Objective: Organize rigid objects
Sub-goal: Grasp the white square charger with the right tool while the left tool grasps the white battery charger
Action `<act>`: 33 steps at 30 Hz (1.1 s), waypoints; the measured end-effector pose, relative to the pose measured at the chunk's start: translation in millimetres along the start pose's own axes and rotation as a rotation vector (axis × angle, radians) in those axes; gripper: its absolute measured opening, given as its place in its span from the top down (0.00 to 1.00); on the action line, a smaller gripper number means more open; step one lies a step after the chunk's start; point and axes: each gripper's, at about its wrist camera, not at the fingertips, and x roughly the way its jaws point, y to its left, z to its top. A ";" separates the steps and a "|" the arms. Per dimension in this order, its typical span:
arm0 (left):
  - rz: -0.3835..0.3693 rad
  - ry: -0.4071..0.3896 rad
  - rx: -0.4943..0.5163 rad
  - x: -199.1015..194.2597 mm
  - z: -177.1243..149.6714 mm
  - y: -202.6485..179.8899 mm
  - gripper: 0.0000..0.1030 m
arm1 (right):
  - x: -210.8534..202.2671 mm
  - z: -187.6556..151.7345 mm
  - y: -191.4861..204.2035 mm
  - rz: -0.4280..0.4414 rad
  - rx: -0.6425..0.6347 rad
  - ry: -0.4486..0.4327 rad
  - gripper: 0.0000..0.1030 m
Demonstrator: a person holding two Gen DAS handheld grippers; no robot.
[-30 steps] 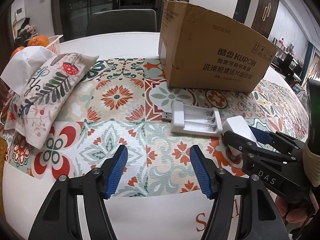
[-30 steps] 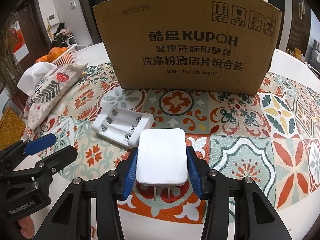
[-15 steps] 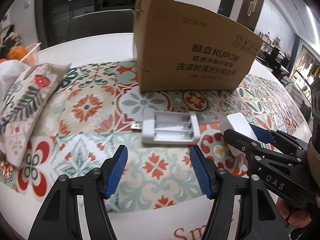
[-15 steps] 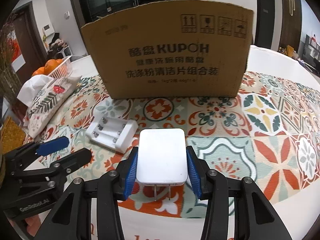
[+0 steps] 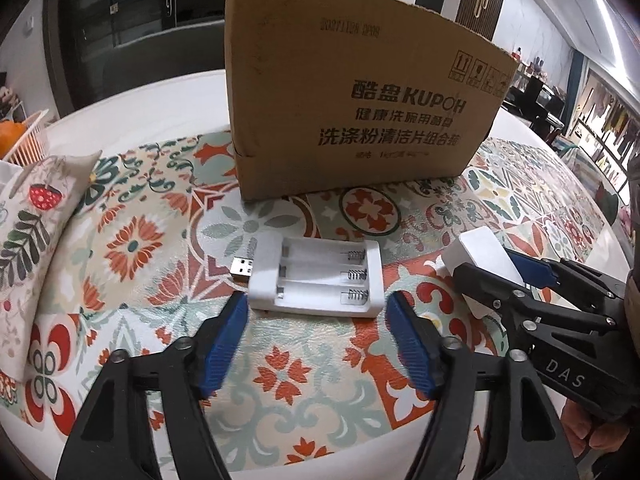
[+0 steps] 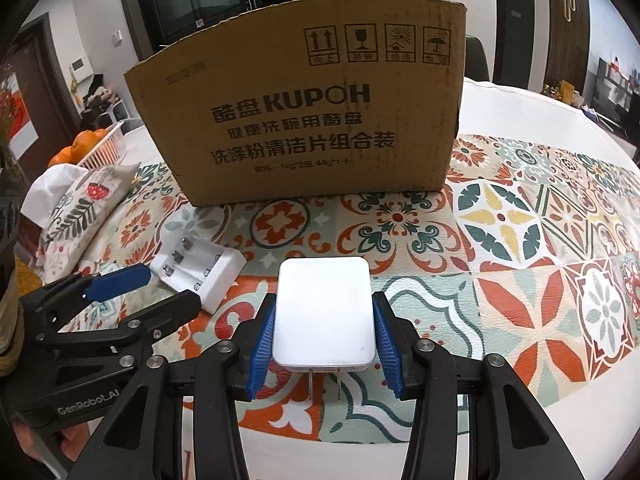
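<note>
A white battery charger (image 5: pixel 316 278) with a USB plug and empty slots lies on the patterned mat, just ahead of my open left gripper (image 5: pixel 316 320); its fingertips flank the charger's near edge. It also shows in the right wrist view (image 6: pixel 200 270). My right gripper (image 6: pixel 324 320) is shut on a white plug adapter (image 6: pixel 324 312), prongs pointing back, held above the mat. The adapter also shows in the left wrist view (image 5: pixel 484 256), to the charger's right. A brown cardboard box (image 6: pixel 304 112) stands upright behind both; it also shows in the left wrist view (image 5: pixel 360 96).
A floral tissue cover (image 5: pixel 28 232) lies at the left, also in the right wrist view (image 6: pixel 80 216). A white basket of oranges (image 6: pixel 92 148) stands behind it. The patterned mat (image 6: pixel 520 240) covers a white round table (image 6: pixel 520 108).
My left gripper has moved right and forward, so the charger now sits between its fingertips. My right gripper has lifted the adapter and drawn back slightly from the box.
</note>
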 end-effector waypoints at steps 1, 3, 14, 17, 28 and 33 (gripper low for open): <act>0.005 -0.009 0.006 -1.7 0.2 0.2 0.18 | 0.1 0.1 0.1 0.001 0.001 0.000 0.55; 0.001 -0.031 0.035 -5.6 1.3 -0.8 0.14 | 0.5 0.2 0.6 0.003 0.002 0.000 0.55; -0.010 -0.014 0.098 10.8 9.0 -2.4 0.10 | 9.2 -1.2 -0.8 0.008 0.045 0.017 0.55; -0.009 -0.010 0.113 16.1 8.7 -5.7 0.10 | 10.8 -2.2 -4.2 -0.003 0.050 0.020 0.55; 0.016 -0.013 0.102 22.8 9.3 -10.2 0.27 | 10.2 -4.2 -10.1 -0.008 0.055 0.021 0.55; 0.044 -0.033 0.060 9.0 6.2 -7.5 0.27 | 7.5 -4.4 -10.0 -0.002 0.055 0.024 0.55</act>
